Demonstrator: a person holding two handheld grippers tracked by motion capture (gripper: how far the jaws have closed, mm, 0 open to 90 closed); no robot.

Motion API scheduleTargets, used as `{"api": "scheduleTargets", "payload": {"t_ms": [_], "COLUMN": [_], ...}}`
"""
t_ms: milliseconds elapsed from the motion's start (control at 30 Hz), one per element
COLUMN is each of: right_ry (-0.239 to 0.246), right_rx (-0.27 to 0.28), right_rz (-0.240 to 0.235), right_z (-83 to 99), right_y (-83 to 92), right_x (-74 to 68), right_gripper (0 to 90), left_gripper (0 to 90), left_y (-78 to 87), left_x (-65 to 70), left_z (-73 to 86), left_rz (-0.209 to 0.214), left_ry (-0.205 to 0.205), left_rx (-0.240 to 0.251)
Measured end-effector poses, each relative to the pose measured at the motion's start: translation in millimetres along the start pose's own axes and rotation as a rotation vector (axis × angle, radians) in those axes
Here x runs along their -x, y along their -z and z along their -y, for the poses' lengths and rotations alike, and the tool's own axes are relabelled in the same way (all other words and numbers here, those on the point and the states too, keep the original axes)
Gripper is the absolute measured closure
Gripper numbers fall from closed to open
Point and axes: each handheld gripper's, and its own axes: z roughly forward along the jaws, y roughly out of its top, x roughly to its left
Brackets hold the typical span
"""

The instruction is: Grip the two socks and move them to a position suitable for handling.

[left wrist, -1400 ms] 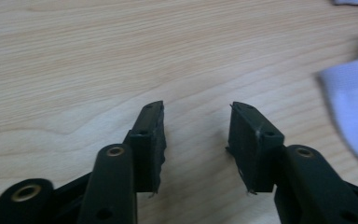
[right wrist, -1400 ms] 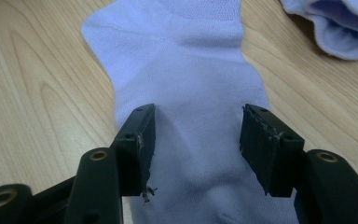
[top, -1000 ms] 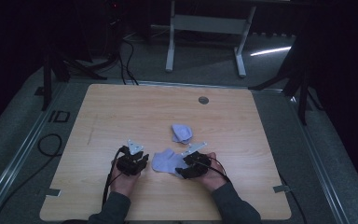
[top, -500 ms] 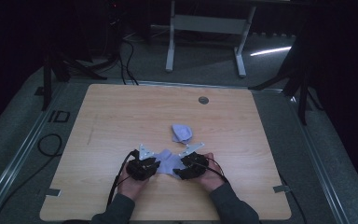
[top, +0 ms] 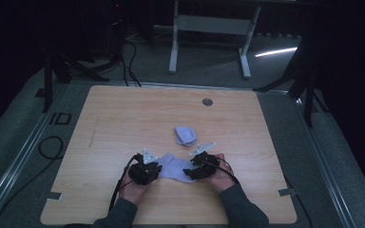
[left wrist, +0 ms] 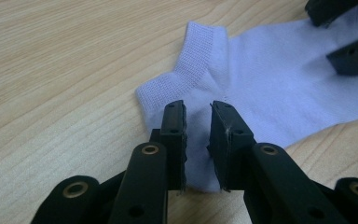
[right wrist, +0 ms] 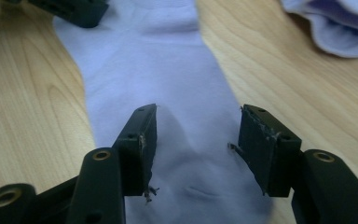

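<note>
Flat sock (top: pixel 172 167) on near worktop (top: pixel 123 123) between left tool (left wrist: pixel 196 135), narrowly parted over its heel, and right tool (right wrist: pixel 195 140), spread over its foot; second sock (top: pixel 186 135) bunched just beyond; pairing seemingly unstarted

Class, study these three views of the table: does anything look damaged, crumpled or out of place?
Yes. The second sock lies crumpled in a heap, while the flat sock is spread out. The right gripper has frayed pads, with loose threads hanging at their edges.
</note>
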Motion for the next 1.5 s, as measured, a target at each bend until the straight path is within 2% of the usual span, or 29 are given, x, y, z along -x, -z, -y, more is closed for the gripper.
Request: {"api": "scheduleTargets", "payload": {"t_ms": [267,400,633,833,1000,1100,1400,1500], "right_ry": [-0.041,-0.072,-0.103,-0.136,-0.180,-0.211,-0.258,-0.282], "right_rx": [0.044,0.057,0.064,0.062,0.081,0.088,0.089,0.088], "right_rz": [0.024,0.045,0.085,0.140,0.174,0.186,0.225,0.221], "right_z": [-8.3,-18.0,-30.1,-40.4,-47.5,-52.0,-64.1,-65.7], "right_y": [8.7,10.2,5.8,-1.0,-5.4,-6.7,-8.7,-11.2], "right_x": [15.4,28.5,43.4,57.6,70.3,77.2,91.2,95.2], "right_gripper": [48.4,50.6,51.7,53.0,52.9,54.2,57.7,57.6], "left_gripper": [74.6,74.5,74.4,73.7,73.6,73.6,73.7,73.6], "left_y": [1.5,1.5,1.8,1.9,1.8,1.8,1.4,1.3], "left_x": [-0.2,0.0,-0.1,-0.2,-0.5,-0.5,-1.1,-1.1], "left_z": [1.1,1.3,1.3,1.3,1.3,1.3,1.1,1.1], "left_rz": [0.007,0.008,0.009,0.012,0.016,0.016,0.017,0.018], "left_ry": [0.005,0.008,0.004,0.002,0.003,0.002,0.003,0.002], "left_rx": [-0.004,-0.002,-0.004,-0.005,-0.004,-0.004,-0.003,-0.002]}}
